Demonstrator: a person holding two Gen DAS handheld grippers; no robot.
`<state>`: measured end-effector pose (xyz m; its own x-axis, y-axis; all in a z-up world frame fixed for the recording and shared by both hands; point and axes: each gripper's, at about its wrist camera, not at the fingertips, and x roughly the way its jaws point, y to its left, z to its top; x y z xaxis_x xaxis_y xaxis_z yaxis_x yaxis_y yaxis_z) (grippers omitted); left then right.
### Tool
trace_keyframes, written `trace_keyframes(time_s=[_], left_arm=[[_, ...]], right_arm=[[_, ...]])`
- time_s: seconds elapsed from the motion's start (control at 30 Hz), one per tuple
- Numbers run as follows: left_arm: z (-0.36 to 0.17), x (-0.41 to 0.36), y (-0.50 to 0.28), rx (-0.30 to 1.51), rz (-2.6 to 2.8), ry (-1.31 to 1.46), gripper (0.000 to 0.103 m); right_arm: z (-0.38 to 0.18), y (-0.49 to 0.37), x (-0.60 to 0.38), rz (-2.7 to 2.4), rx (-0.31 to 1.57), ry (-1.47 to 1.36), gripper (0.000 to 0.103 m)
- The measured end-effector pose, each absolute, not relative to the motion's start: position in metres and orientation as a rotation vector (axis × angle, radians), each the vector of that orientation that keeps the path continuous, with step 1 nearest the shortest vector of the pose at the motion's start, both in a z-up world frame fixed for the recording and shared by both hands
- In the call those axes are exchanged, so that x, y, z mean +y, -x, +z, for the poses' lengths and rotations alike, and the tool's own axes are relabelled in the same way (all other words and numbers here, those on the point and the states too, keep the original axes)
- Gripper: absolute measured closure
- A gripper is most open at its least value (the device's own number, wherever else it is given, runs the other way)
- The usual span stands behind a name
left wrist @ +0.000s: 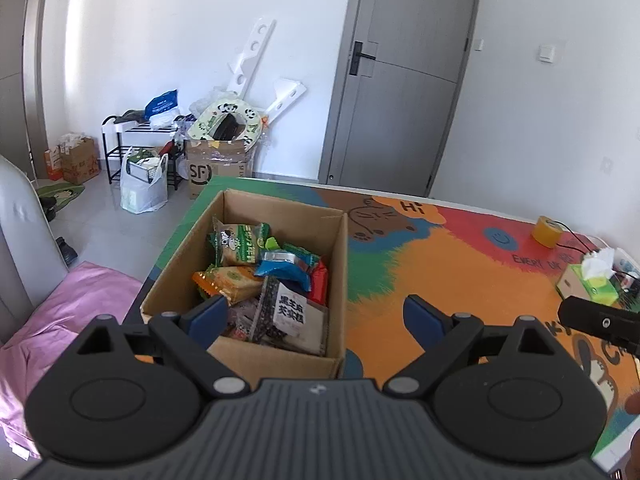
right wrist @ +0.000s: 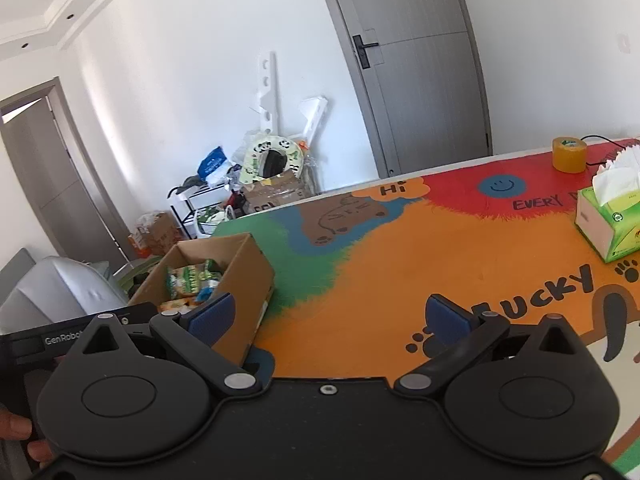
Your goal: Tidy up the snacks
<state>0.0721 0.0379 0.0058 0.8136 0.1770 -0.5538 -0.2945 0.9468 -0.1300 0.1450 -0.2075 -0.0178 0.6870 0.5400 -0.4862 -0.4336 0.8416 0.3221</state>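
Note:
An open cardboard box (left wrist: 338,280) stands at the table's left end and holds several snack packets: a green one (left wrist: 238,242), a blue one (left wrist: 286,268), an orange one (left wrist: 228,282) and a black-and-white one (left wrist: 290,312). My left gripper (left wrist: 316,318) is open and empty, just above the box's near right corner. The box also shows in the right wrist view (right wrist: 244,276), at the left. My right gripper (right wrist: 330,314) is open and empty, above the orange part of the mat, to the right of the box.
A colourful mat (right wrist: 400,252) covers the table. A green tissue box (right wrist: 610,220) and a yellow tape roll (right wrist: 569,154) stand at the far right. Beyond the table's left edge are a pink cloth (left wrist: 60,312), floor clutter (left wrist: 216,148) and a grey door (left wrist: 400,80).

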Motion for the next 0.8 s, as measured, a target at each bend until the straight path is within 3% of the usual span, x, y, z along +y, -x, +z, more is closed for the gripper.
trace_keyframes(time_s=[0.6,0.8], left_arm=[[0.024,0.027,-0.019,0.529,0.191,0.197,0.009],[0.03,0.026,-0.006,0.505,0.089,0.133,0.004]], right_arm=[[0.003,-0.084,-0.245,0.577,0.557,-0.158,0.0],[0.005,-0.066,-0.262,0.565,0.568,-0.171,0.0]])
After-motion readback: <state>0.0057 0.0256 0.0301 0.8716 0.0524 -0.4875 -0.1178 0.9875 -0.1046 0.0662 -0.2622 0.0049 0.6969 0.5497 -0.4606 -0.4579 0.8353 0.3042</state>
